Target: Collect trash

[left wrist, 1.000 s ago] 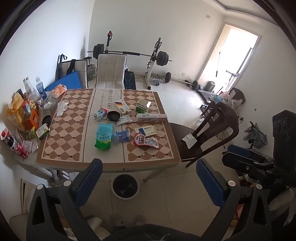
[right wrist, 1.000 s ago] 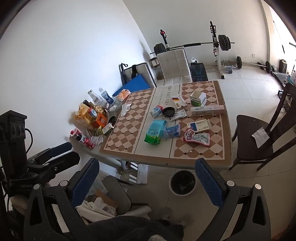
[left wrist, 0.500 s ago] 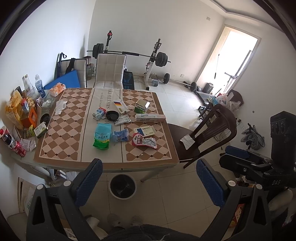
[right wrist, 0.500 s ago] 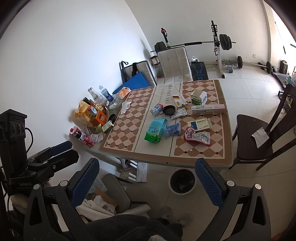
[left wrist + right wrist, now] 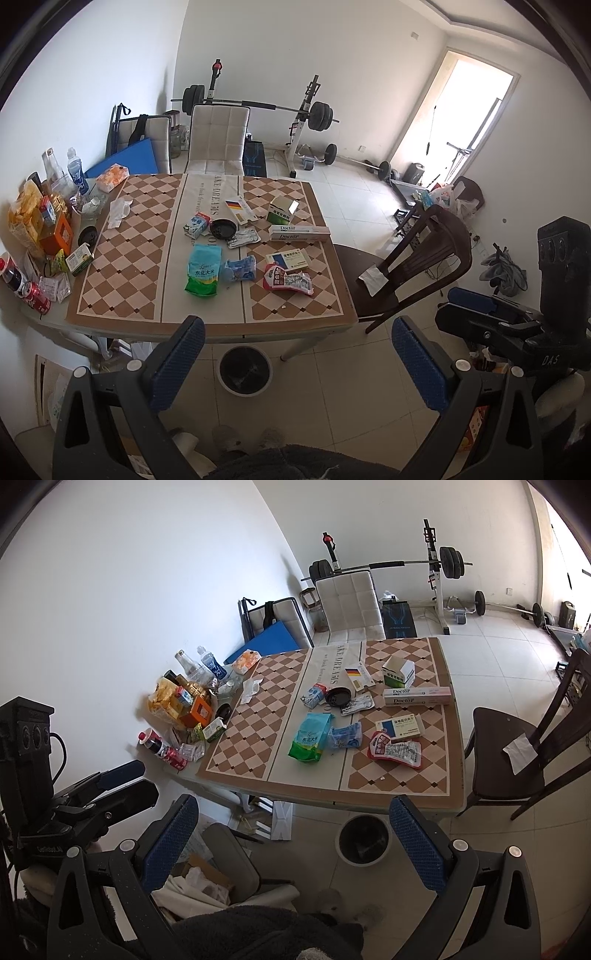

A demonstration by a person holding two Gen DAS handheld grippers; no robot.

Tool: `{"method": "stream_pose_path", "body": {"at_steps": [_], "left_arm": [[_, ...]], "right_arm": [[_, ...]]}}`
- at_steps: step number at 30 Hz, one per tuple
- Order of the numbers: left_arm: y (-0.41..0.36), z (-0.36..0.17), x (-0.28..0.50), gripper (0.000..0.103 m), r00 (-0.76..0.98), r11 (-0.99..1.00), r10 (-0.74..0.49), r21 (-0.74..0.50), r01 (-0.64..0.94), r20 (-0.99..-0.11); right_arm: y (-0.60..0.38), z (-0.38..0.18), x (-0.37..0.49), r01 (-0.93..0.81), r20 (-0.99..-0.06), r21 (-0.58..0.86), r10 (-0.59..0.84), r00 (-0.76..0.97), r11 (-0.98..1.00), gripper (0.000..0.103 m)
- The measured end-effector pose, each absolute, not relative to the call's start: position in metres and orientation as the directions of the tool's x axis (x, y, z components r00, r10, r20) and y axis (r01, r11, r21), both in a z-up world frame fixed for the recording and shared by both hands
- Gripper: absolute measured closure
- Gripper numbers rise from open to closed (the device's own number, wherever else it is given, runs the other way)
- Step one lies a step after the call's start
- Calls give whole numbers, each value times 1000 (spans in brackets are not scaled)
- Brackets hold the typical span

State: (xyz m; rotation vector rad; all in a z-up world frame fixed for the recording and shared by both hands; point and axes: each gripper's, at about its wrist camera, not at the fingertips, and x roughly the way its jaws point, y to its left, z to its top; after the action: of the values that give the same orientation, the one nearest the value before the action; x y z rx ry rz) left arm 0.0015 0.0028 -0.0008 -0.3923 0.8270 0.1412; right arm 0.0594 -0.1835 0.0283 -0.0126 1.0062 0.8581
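Note:
Trash lies on the checkered table (image 5: 122, 295): a green rice bag (image 5: 202, 268), a blue wrapper (image 5: 240, 268), a red snack pouch (image 5: 287, 282), a blister pack (image 5: 242, 237), a black lid (image 5: 222, 229), a small carton (image 5: 197, 225) and medicine boxes (image 5: 298, 233). A round bin (image 5: 245, 370) stands on the floor below the table's near edge; it also shows in the right wrist view (image 5: 364, 840). My left gripper (image 5: 297, 362) is open and empty, well short of the table. My right gripper (image 5: 291, 843) is open and empty, also back from the table.
Bottles, cans and snack packs (image 5: 33, 236) crowd the table's left edge. A dark chair (image 5: 410, 266) stands at the right side, a white chair (image 5: 218, 140) at the far end. A barbell rack (image 5: 303, 122) is behind. A grey seat with clutter (image 5: 221, 871) sits low left.
Both grippers have drawn back and risen slightly, so the table looks a little smaller and farther. Nothing on the table has moved.

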Motion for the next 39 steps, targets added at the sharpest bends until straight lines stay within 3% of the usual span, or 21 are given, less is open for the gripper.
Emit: {"method": "stream_pose_path", "body": {"at_steps": [39], "left_arm": [[4,5,13,0,674,925,-43,-284,-252,-737]], "right_arm": [[-184,21,60,-637,-747,355,617,246,684,0]]}}
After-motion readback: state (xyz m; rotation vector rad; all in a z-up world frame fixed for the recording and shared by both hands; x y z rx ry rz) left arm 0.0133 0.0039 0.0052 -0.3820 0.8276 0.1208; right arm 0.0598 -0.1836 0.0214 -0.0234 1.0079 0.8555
